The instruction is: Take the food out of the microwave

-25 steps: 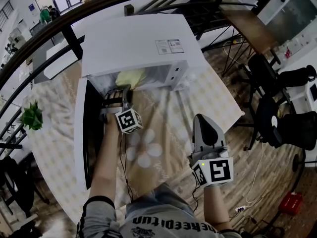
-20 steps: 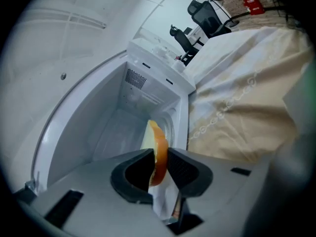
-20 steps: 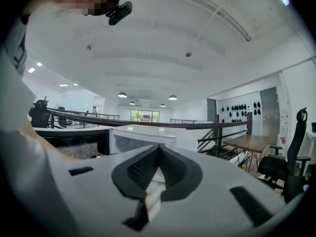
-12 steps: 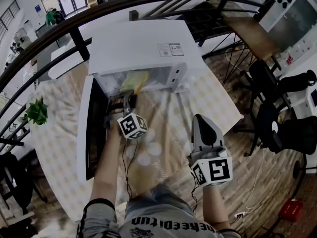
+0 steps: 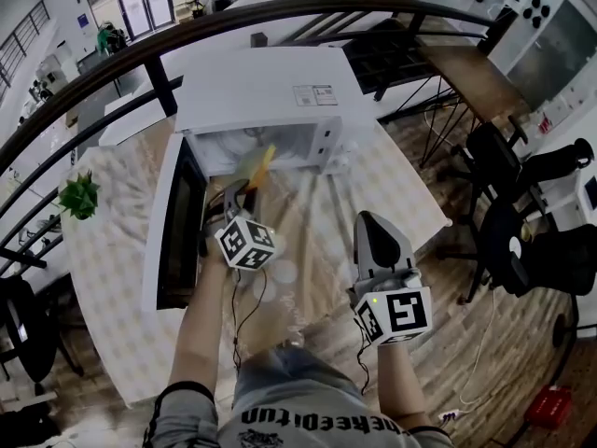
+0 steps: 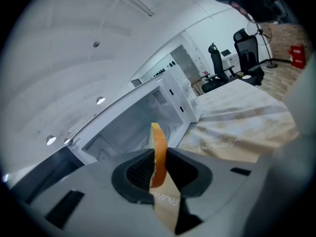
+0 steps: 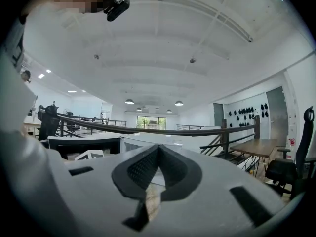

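1. Since 1 second before, my left gripper (image 5: 241, 192) had drawn back from the microwave (image 5: 270, 91) toward me, lifted a little and rolled over. The food (image 5: 261, 165) came out with it and turned from a broad yellow patch to a thin edge.
2. Its jaws had just been closing, and in the left gripper view they pinched the food (image 6: 158, 149) between the 2 pads.
3. That food was a flat yellow-orange slice, held edge-on and sticking up past the fingertips.
4. From the head view it hung at the mouth of the microwave, above the front lip. I could not tell whether its far tip was fully clear of the cavity.
5. The door (image 5: 177, 227) stood swung wide open to the left, beside my left forearm.
6. My right gripper (image 5: 375, 224) hung well to the right of the microwave, above the patterned tablecloth (image 5: 112, 278). It pointed out level, touching nothing.
7. In the right gripper view its pads (image 7: 143, 169) were pressed together at the tips, with nothing between them.
8. 1 small green plant (image 5: 79, 196) sat at the table's left edge, well apart from both grippers.
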